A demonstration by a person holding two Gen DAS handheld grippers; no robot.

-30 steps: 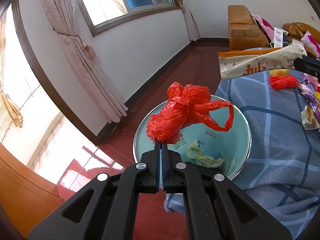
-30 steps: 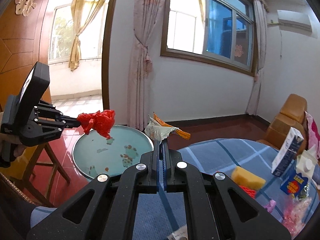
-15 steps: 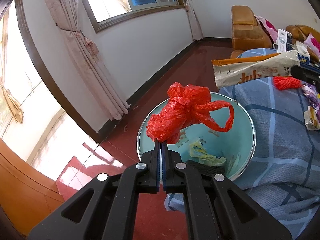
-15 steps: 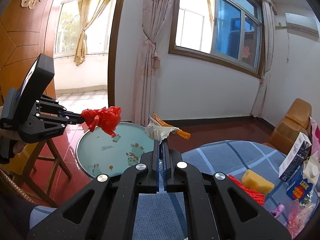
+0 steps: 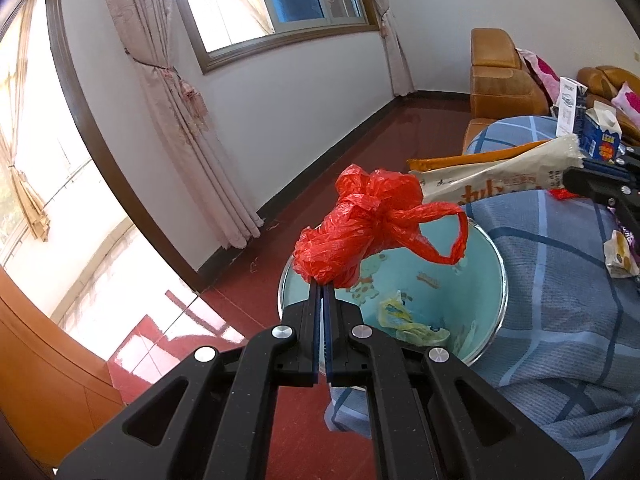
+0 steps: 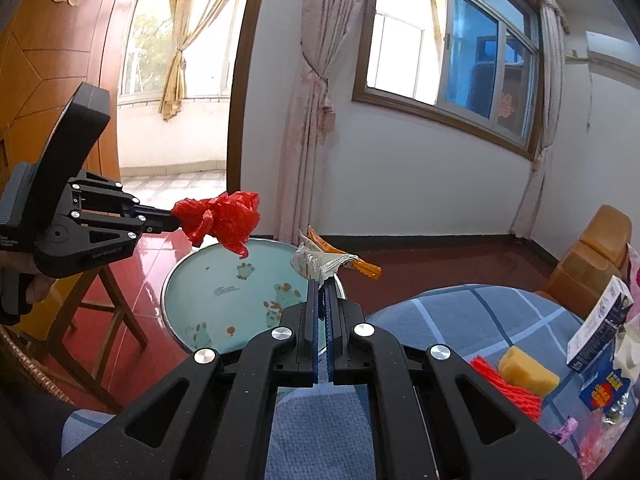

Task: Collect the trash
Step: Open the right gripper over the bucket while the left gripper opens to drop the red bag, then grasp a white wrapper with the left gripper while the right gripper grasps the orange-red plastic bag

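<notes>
Above the round teal basin [image 5: 486,280] — left gripper [image 5: 322,286] still pinches a crinkled red plastic bag [image 5: 372,226], risen slightly; right gripper [image 6: 322,286] clamps a creased foil-lined snack wrapper [image 6: 320,262].

The left gripper [image 6: 176,221] has carried the red plastic bag [image 5: 372,224] higher — from low over the teal basin [image 5: 472,292] up toward its far rim, closer to the snack wrapper [image 5: 496,176].

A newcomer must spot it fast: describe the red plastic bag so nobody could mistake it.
Find the round turquoise basin on the floor beside the blue-checked table. Above its rim, the left gripper pinches a red plastic bag: crumpled, knotted, one handle loop hanging free, unlike the long pale snack wrapper nearby.
</notes>
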